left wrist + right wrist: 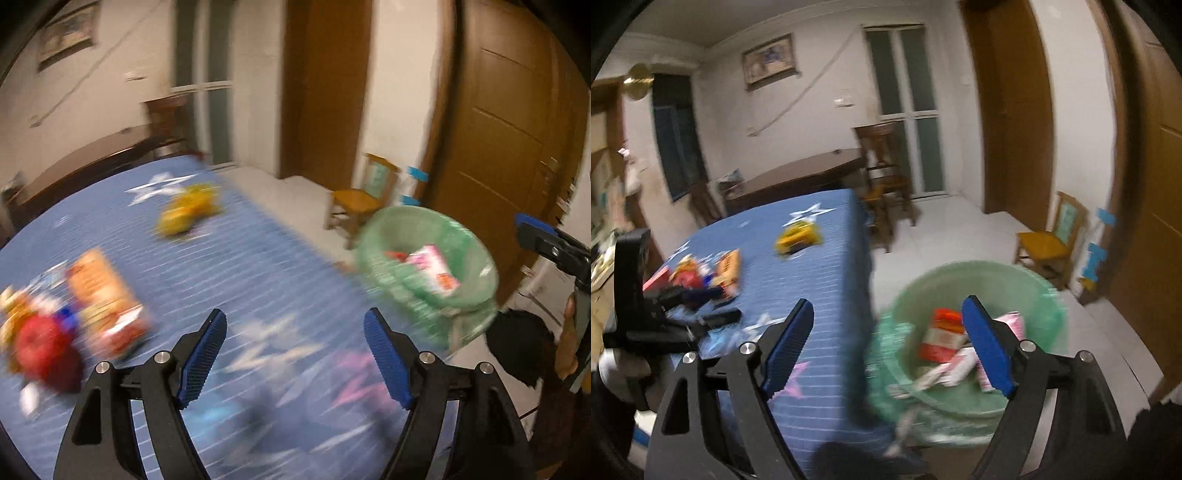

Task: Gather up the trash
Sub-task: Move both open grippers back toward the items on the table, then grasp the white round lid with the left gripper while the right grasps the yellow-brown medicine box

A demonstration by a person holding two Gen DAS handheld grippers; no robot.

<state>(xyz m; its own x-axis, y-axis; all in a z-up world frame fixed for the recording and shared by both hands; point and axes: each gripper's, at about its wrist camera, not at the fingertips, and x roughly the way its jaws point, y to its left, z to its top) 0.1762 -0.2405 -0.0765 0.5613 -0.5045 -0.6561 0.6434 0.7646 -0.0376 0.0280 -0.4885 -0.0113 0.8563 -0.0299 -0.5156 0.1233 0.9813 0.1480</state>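
Trash collection at a cloth-covered surface (831,258). Remaining litter lies on the blue cloth: a yellow wrapper (188,210) near the far end, and a cluster of orange and red packets (74,314) at the left edge. All appear to be light, crinkly film packaging, probably slippery and easily crushed; a pinch across a flat edge or corner should hold best. The green basket (1049,295) stands on the floor beside the surface and already contains red and pink cartons. Left gripper (295,358): jaws wide apart, nothing between them. Right gripper (888,347): likewise wide and empty, poised over the basket.
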